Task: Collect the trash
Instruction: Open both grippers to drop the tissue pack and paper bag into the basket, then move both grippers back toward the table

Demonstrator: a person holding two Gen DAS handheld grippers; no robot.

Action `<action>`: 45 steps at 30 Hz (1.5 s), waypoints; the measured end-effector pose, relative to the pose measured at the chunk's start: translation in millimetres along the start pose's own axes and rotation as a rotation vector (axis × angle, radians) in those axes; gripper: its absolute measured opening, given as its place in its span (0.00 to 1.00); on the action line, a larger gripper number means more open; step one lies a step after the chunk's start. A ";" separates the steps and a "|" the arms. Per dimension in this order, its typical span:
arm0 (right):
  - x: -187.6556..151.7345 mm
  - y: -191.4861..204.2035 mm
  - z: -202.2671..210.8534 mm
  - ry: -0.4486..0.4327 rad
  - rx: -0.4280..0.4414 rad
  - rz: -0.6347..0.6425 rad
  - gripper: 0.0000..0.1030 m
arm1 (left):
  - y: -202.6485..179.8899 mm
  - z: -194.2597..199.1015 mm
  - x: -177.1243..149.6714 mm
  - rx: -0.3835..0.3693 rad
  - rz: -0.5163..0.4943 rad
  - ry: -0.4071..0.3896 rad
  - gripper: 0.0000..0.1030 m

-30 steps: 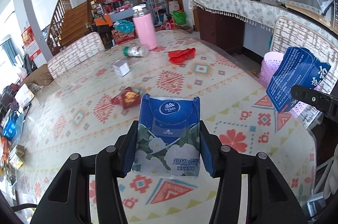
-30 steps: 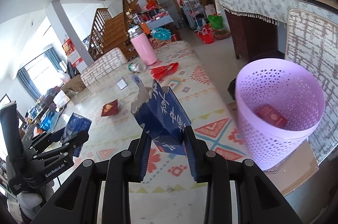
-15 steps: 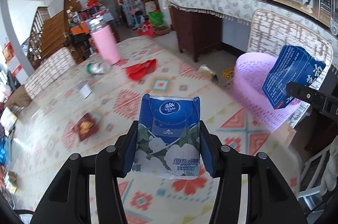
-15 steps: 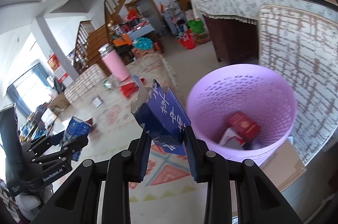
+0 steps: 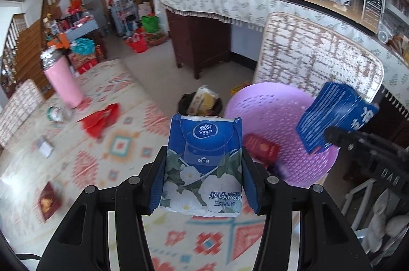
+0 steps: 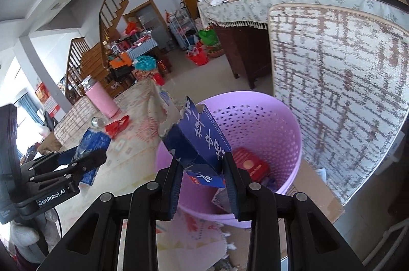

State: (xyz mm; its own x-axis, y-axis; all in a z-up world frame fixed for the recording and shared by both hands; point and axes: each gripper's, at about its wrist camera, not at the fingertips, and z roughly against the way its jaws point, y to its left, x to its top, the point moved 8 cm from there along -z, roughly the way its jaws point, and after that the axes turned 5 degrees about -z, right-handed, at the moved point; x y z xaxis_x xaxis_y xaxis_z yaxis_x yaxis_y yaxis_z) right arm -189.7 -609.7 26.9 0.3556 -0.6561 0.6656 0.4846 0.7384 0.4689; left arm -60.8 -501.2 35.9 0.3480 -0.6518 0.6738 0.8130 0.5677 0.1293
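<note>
My left gripper [image 5: 203, 168] is shut on a blue tissue pack [image 5: 203, 168] printed with white flowers, held above the patterned tablecloth near the table's edge. My right gripper [image 6: 203, 168] is shut on a torn blue carton [image 6: 198, 143] with white characters, held over the near rim of the lilac mesh bin [image 6: 278, 127]. A red booklet [image 6: 249, 165] and other scraps lie inside that bin. From the left wrist view the lilac mesh bin [image 5: 271, 112] sits just right of the pack, with the torn blue carton [image 5: 332, 115] over its right side.
On the table lie a red wrapper [image 5: 101, 120], a fallen bottle [image 5: 57, 113], a small white box [image 5: 46, 148], a red packet [image 5: 48, 199] and a tall pink flask [image 5: 64, 81]. A woven chair back [image 6: 340, 92] stands behind the bin. A small dark bin [image 5: 199, 102] with trash sits on the floor.
Both grippers have swung right, off the table's middle toward the lilac bin. The blue carton now hangs over the bin's rim; the tissue pack is beside it. Both grips are unchanged.
</note>
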 end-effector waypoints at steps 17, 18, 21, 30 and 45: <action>22.4 -40.5 -24.2 -0.016 -0.094 -0.058 0.51 | -16.9 -30.7 37.3 -0.230 0.132 -0.029 0.75; 21.6 -41.2 -23.7 -0.021 -0.096 -0.063 0.52 | -11.8 -26.9 34.0 -0.216 0.135 -0.030 0.75; 18.5 -40.4 -24.0 -0.021 -0.098 -0.064 0.52 | 6.9 -12.0 23.9 -0.184 0.148 -0.052 0.75; 10.8 -6.7 -18.8 -0.043 -0.070 -0.002 0.66 | 107.4 26.2 -39.4 0.055 0.157 -0.047 0.75; -37.4 96.2 -50.1 0.108 0.051 0.143 0.67 | 302.4 28.3 -158.6 0.163 0.647 0.065 0.76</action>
State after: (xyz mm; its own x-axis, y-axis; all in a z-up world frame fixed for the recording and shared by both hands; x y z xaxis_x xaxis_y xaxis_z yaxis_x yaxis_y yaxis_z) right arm -116.4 -522.0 18.0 0.5032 -0.5546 0.6627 0.3824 0.8306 0.4047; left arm 116.6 -211.9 -11.2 0.7735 -0.1803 0.6076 0.3516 0.9197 -0.1748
